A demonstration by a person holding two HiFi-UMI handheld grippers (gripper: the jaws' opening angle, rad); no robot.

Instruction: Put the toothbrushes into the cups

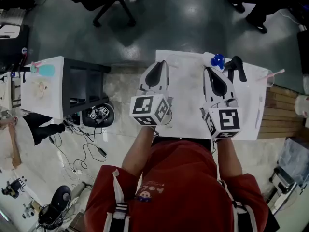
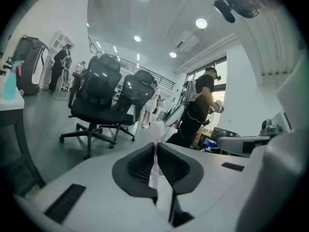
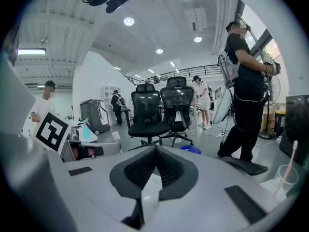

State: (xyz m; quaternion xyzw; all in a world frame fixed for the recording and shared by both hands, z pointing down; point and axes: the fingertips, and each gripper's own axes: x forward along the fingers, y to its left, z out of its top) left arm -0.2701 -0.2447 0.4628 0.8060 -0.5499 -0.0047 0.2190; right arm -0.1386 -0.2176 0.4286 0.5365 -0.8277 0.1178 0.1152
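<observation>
My left gripper (image 1: 158, 67) hovers over the left part of the white table (image 1: 186, 112). Its jaws are shut on a pale pink toothbrush (image 2: 154, 164), which stands up between the pads with its head past the tips. My right gripper (image 1: 211, 74) is beside it over the table's middle, shut, with nothing showing between its pads (image 3: 155, 154). A clear cup (image 1: 268, 77) with a pink toothbrush (image 1: 276, 74) leaning in it stands at the table's far right; it also shows in the right gripper view, cup (image 3: 284, 178). A faint clear cup (image 1: 175, 61) sits just beyond the left gripper.
A blue object (image 1: 217, 60) and a black curved object (image 1: 236, 66) lie at the table's far edge ahead of the right gripper. A white side table (image 1: 46, 86) with a teal bottle stands to the left. Office chairs (image 2: 99, 103) and people stand beyond.
</observation>
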